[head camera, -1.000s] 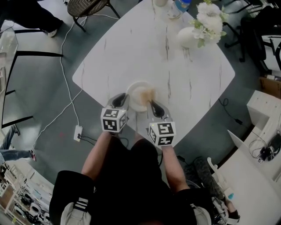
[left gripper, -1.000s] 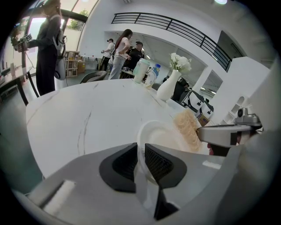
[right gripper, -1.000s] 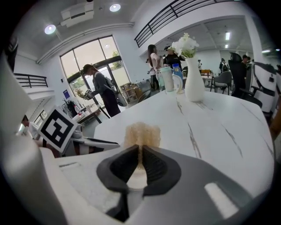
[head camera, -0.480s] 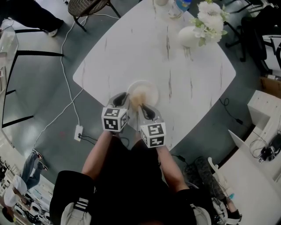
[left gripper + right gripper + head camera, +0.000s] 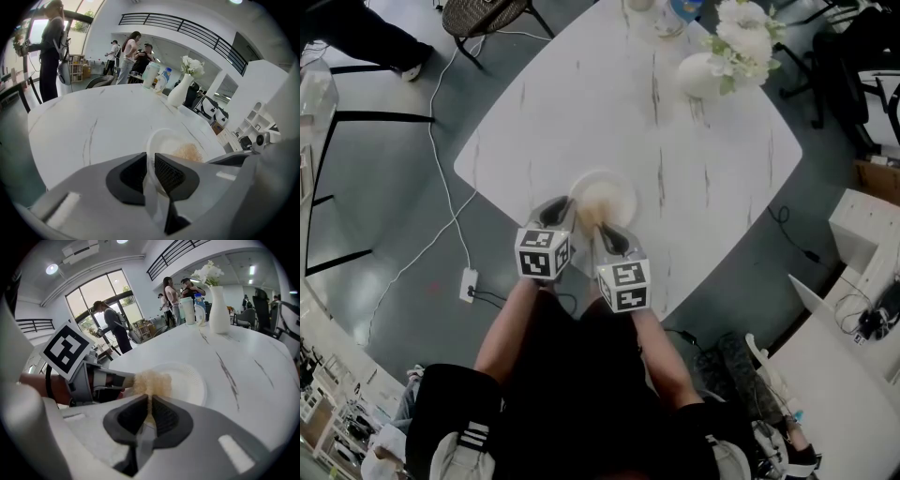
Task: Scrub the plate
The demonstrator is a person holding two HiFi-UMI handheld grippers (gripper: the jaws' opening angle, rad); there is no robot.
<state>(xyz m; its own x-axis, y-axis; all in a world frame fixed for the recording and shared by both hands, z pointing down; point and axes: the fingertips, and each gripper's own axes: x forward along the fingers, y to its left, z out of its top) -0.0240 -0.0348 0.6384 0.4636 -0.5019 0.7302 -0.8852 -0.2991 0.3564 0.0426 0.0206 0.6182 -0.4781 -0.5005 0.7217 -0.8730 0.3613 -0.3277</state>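
At table (image 5: 694, 141) edge: white round plate (image 5: 620, 191); tan fibrous scrubber (image 5: 593, 207) on it

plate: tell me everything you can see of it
The plate is white, round and thin, with a fluted rim; it looks like disposable paper or plastic. It lies flat on the white marbled table, near the edge closest to the person. The left gripper is clamped on its near rim. A tan scrub pad, held in the right gripper, rests on its surface toward the left gripper's side.
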